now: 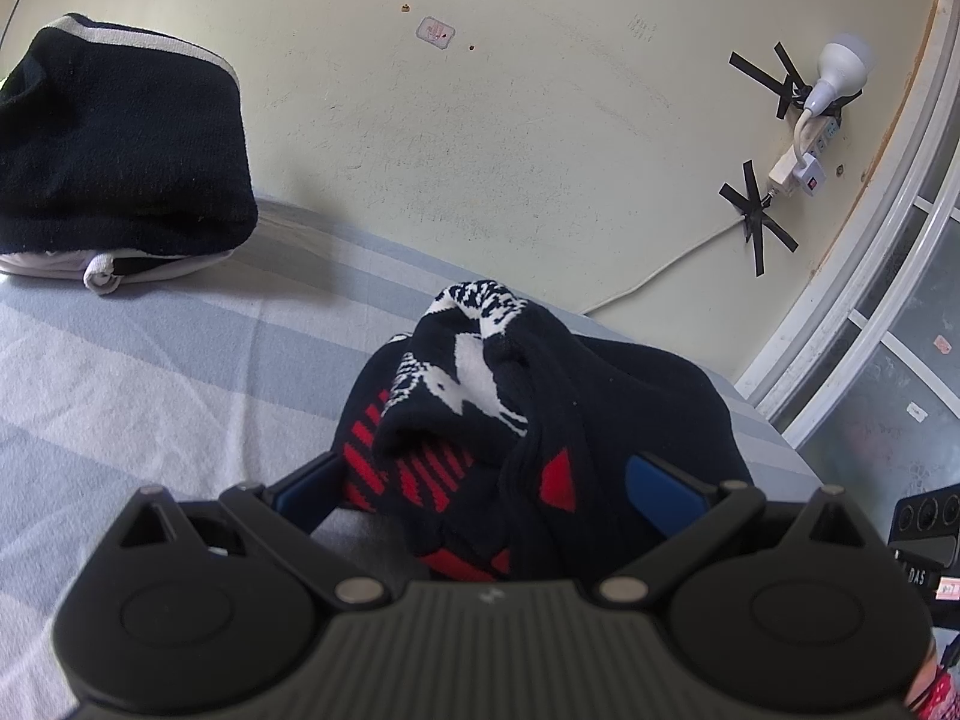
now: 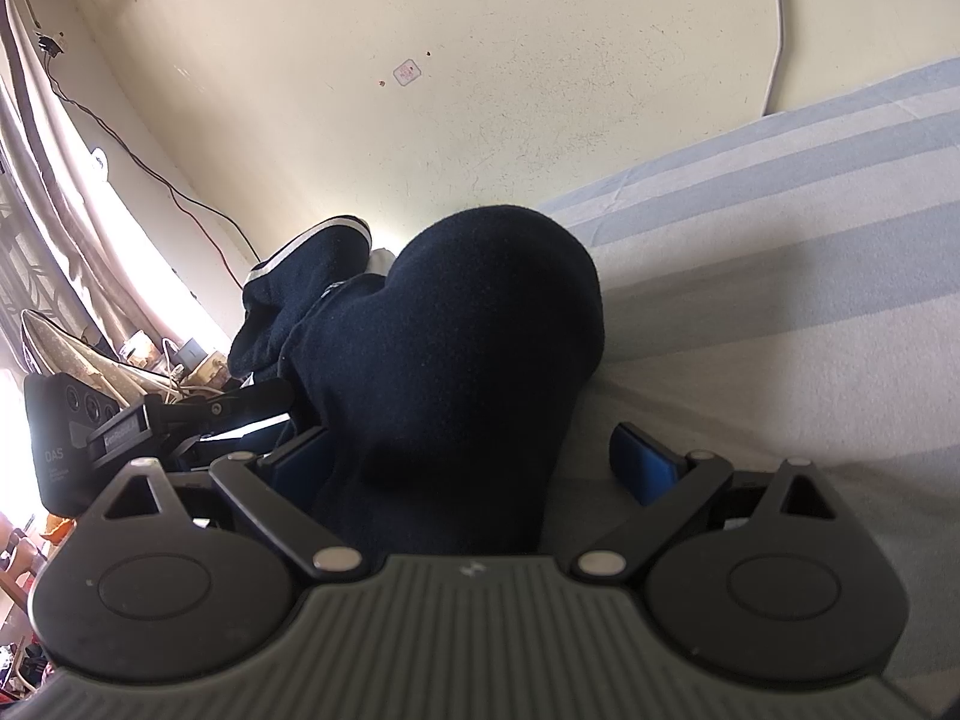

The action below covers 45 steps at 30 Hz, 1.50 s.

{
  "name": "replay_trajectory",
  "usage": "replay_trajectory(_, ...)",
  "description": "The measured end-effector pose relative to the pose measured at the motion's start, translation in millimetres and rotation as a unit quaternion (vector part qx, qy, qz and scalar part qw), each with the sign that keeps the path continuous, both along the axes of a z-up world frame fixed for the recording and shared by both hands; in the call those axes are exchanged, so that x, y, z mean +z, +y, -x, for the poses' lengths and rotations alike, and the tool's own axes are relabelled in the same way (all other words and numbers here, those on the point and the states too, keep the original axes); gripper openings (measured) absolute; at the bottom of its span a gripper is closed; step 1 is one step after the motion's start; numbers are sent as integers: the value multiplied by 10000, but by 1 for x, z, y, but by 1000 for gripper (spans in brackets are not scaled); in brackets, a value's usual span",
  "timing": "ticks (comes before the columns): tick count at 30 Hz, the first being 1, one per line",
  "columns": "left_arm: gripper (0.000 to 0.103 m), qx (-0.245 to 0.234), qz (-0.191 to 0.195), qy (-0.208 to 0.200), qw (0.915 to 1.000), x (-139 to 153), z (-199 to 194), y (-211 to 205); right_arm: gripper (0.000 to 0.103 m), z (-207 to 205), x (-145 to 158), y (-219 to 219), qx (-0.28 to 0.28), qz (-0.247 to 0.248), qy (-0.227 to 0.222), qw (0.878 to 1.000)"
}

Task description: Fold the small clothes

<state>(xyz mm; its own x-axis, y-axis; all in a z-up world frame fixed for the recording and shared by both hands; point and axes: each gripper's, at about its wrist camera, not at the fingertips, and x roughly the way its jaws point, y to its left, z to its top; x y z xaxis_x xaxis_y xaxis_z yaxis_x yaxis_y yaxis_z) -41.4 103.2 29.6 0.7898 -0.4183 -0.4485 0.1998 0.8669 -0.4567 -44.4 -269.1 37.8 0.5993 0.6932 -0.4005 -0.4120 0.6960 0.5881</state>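
A bed [image 1: 150,372] covered in a pale blue and white striped sheet fills the lower part of both views, backed by a cream wall [image 1: 510,120].

Nearest the left camera, the left tool [image 1: 486,474] stands with its blue-padded fingers spread, and the dark navy sock [image 1: 480,420] with red and white patterning is bunched between them, its cuff folded over on top. Whether the pads press the cloth cannot be told.

In the right view, the right tool [image 2: 474,450] is likewise spread wide, with the plain navy toe end of the sock [image 2: 480,348] lying between its fingers on the sheet; the right pad sits clear of the fabric.

Farther back on the bed lies a stack of folded dark clothes [image 1: 120,144] with white trim.

On the wall beyond, a white power strip [image 1: 810,144] and bulb are held with black tape.
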Motion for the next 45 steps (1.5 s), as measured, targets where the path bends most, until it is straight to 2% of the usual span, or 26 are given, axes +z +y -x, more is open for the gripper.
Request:
replay_trajectory(8,103,32,-258,-113,9996,3,3,-6,101,1,1,1,15,-35,1,10000)
replay_trajectory(15,103,58,-220,-18,9997,3,2,0,102,-1,0,3,53,-21,3,10000)
replay_trajectory(23,103,-203,-467,-271,9983,34,19,10,103,-2,0,0,89,-41,39,9999)
replay_trajectory(26,103,-510,-448,-13,9977,33,11,2,103,-6,1,3,169,-4,67,9998)
replay_trajectory(30,103,-717,-570,737,9931,8,-11,-13,103,-18,2,9,375,77,148,9992)
replay_trajectory(31,102,-727,-571,926,9914,1,-16,-16,101,-23,2,13,472,54,210,9987)
replay_trajectory(33,103,-576,-732,817,9923,-1,-14,-25,86,-36,3,22,541,116,307,9980)
replay_trajectory(34,102,-560,-755,859,9919,-1,-15,-30,73,-42,5,27,495,274,346,9978)
replay_trajectory(36,99,-617,-639,946,9915,0,-22,-40,63,-52,8,27,542,215,472,9972)
replay_trajectory(38,97,-653,-509,1024,9913,5,-36,-52,51,-55,16,18,605,151,369,9974)
replay_trajectory(40,91,-860,-426,971,9906,18,-58,-75,49,-55,27,0,515,137,91,9985)
replay_trajectory(42,84,-1100,-514,754,9897,35,-85,-108,48,-60,42,-25,186,213,-255,9993)
replay_trajectory(45,83,-1429,-625,420,9869,59,-134,-172,48,-82,58,-81,-472,184,-470,9976)
